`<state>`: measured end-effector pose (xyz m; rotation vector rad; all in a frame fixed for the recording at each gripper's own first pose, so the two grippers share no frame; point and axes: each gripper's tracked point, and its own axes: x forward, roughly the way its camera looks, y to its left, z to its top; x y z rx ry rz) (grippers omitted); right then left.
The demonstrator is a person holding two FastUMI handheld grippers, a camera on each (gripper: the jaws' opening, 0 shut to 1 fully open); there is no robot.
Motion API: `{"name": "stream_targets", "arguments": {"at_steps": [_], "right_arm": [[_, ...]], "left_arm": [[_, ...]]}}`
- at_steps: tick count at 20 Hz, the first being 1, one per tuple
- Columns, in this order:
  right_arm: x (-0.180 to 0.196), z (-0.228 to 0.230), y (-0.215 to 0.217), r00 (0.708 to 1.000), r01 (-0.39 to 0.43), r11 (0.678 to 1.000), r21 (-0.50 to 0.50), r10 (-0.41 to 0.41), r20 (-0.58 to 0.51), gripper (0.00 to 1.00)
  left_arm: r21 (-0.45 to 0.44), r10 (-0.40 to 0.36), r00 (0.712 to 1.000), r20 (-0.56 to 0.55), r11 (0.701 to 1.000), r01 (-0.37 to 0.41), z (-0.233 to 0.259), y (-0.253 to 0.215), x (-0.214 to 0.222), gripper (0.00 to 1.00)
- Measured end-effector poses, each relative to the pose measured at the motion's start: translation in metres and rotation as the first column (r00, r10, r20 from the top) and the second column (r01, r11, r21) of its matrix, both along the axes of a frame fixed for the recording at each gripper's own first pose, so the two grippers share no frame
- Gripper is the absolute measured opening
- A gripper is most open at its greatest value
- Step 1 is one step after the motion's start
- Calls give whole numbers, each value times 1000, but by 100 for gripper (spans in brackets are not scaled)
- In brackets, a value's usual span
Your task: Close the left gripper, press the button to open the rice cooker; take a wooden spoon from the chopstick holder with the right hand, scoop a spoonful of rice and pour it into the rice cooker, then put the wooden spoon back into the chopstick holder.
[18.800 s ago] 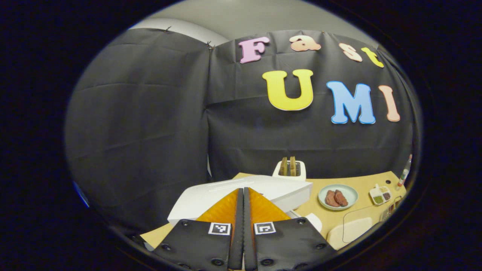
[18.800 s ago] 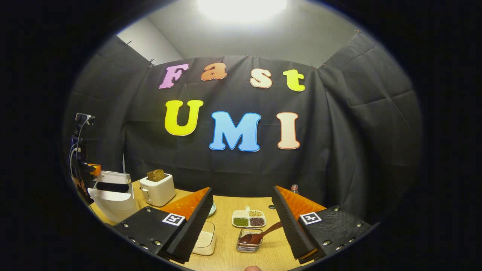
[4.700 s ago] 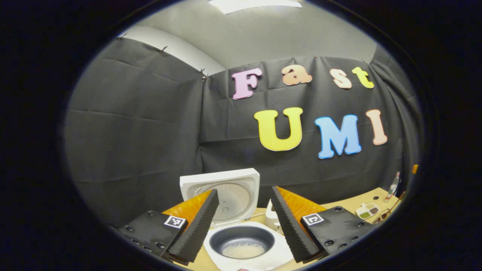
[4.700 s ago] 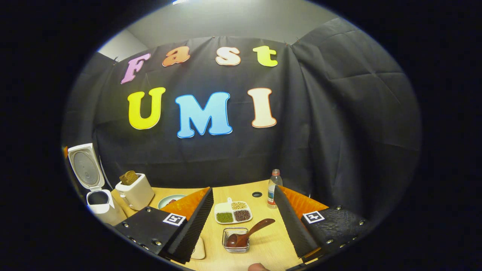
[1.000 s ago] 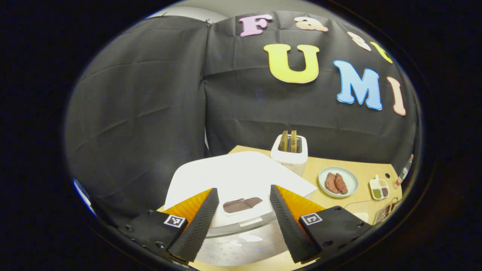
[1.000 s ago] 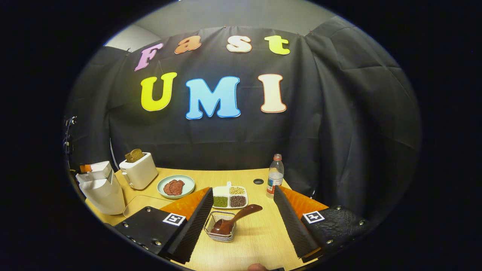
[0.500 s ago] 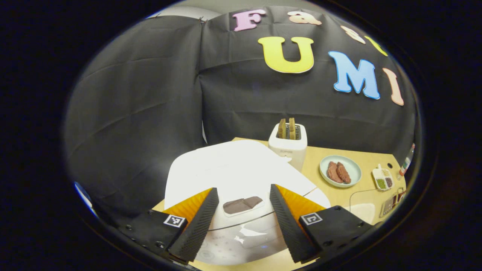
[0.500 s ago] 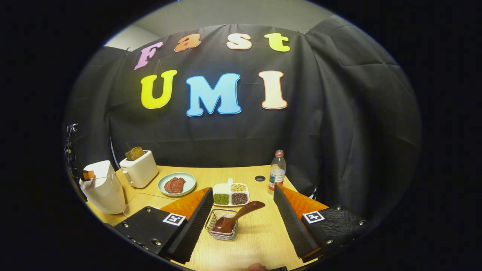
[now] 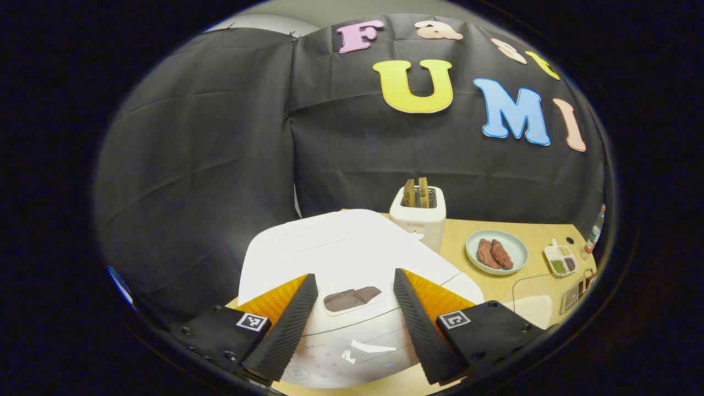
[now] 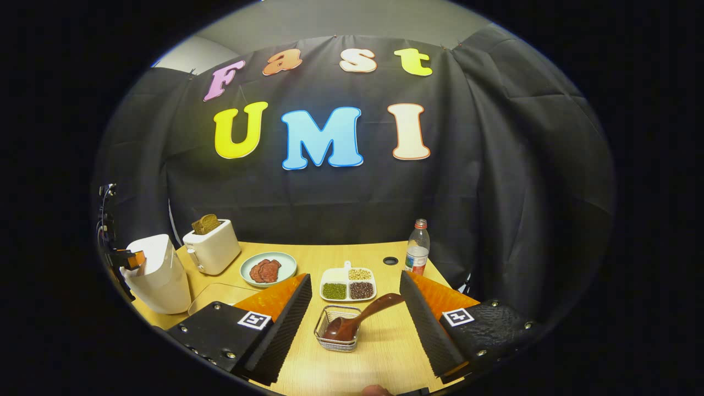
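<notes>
Booth is draped in black cloth [image 10: 495, 165], creased, pinned along the top edge. Grey wall [image 10: 341, 19] shows above the drape, lighter patch at top left. Light wooden table [image 10: 379, 341] runs up to the cloth, small round cable hole [image 10: 390, 260] near its back edge.

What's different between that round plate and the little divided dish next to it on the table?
The plate is round, pale green and undivided; the dish is white, squarish and split into compartments, with a small tab at its far edge. The plate holds reddish-brown slices of meat; the dish holds small green, dark and pale beans or grains, each kind in its own section. Both sit flat on the table, side by side, and both hold food.
</notes>
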<state>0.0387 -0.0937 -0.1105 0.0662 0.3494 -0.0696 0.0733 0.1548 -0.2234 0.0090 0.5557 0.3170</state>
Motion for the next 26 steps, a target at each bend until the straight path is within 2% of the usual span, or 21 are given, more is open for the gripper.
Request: {"name": "stream_targets", "arguments": {"at_steps": [3, 6, 7, 11, 12, 14, 15, 19, 20, 21, 23, 24, 25, 26], "right_arm": [[3, 15, 10, 999, -19, 1000, -13, 19, 29, 98], [4, 29, 23, 998, -36, 999, -12, 36, 58, 98], [4, 34, 27, 997, -40, 999, -11, 40, 68, 98], [1, 57, 45, 991, -57, 998, -17, 59, 119, 97], [-1, 64, 50, 989, -59, 998, -18, 61, 137, 97], [-3, 77, 60, 983, -64, 998, -20, 67, 174, 97], [-4, 82, 64, 979, -63, 998, -22, 67, 192, 97], [-10, 97, 84, 964, -70, 997, -40, 78, 254, 98], [-10, 98, 87, 961, -71, 996, -61, 85, 264, 98], [-11, 97, 90, 960, -71, 994, -78, 90, 267, 98], [-14, 97, 97, 957, -75, 994, -84, 95, 274, 98], [-15, 99, 100, 955, -72, 995, -72, 90, 282, 98], [-10, 94, 97, 952, -70, 996, -59, 84, 293, 98], [-11, 96, 100, 950, -64, 997, -47, 76, 304, 98]], "left_arm": [[30, -23, 1000, 1, 999, 23, 6, 0, 0, 96], [64, -77, 992, 98, 995, 71, 49, -13, 7, 93], [74, -92, 987, 135, 994, 83, 65, -18, 7, 97], [66, -138, 956, 260, 990, 125, 122, -43, -6, 97], [65, -150, 947, 284, 988, 137, 133, -50, -10, 92], [68, -182, 927, 327, 983, 169, 153, -65, -20, 93], [70, -195, 918, 345, 981, 182, 162, -72, -26, 96], [31, -200, 875, 440, 978, 208, 185, -101, -48, 96], [34, -207, 858, 469, 976, 216, 193, -106, -52, 100], [38, -219, 848, 483, 973, 229, 198, -112, -55, 96], [52, -237, 841, 487, 969, 243, 204, -120, -65, 96], [55, -238, 843, 482, 969, 242, 206, -122, -65, 92], [50, -235, 846, 479, 969, 241, 208, -124, -66, 96], [36, -228, 846, 482, 970, 241, 210, -126, -69, 96]]}}
